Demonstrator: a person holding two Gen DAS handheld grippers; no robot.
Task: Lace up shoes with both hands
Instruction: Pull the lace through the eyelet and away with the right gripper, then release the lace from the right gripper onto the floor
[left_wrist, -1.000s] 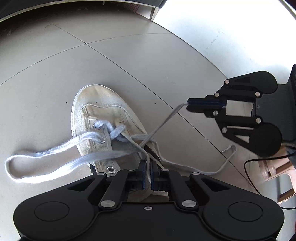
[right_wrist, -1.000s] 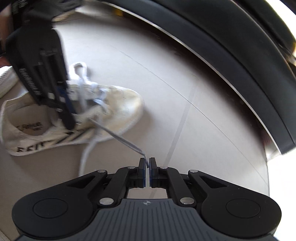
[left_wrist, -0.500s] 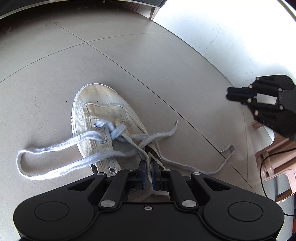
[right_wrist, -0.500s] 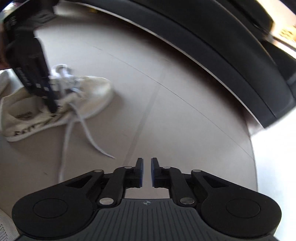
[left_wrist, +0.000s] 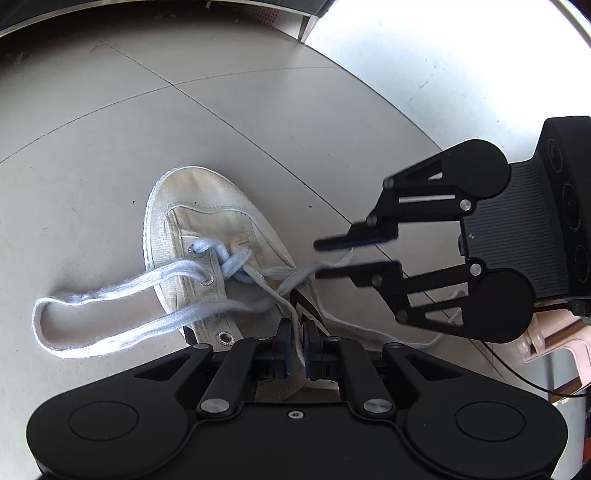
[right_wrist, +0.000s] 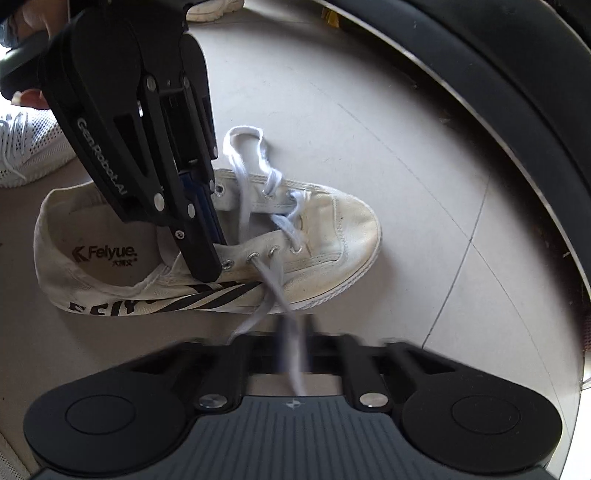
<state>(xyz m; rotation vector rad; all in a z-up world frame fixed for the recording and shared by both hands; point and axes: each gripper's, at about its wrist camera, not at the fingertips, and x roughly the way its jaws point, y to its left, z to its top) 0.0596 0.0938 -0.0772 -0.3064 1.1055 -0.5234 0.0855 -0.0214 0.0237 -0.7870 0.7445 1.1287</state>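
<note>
A white canvas shoe (left_wrist: 207, 206) lies on the tiled floor, seen from its side in the right wrist view (right_wrist: 332, 221). Its pale lace is threaded through the front eyelets, and a long loop (left_wrist: 74, 306) trails off to the left. My left gripper (left_wrist: 297, 332) is shut on a thin strand of lace over the shoe's opening; from the other side it (right_wrist: 207, 273) leans over the eyelet row. My right gripper (left_wrist: 317, 258) hovers beside the shoe. Its jaws are closing but still stand apart, with the loose lace end (left_wrist: 332, 264) between them. Its own view (right_wrist: 295, 332) is blurred.
A white mesh shoe (right_wrist: 26, 147) lies at the left, and another shoe (right_wrist: 214, 7) at the top edge. A black curved base (right_wrist: 498, 92) rings the floor on the right. A pale wooden piece (left_wrist: 554, 350) and a black cable (left_wrist: 517, 373) sit at the right. A hand (right_wrist: 33, 18) holds the left gripper.
My right gripper let go of the taut lace, opened and swung away. It then came back to the shoe with its jaws around the lace end. The left gripper kept its grip and place.
</note>
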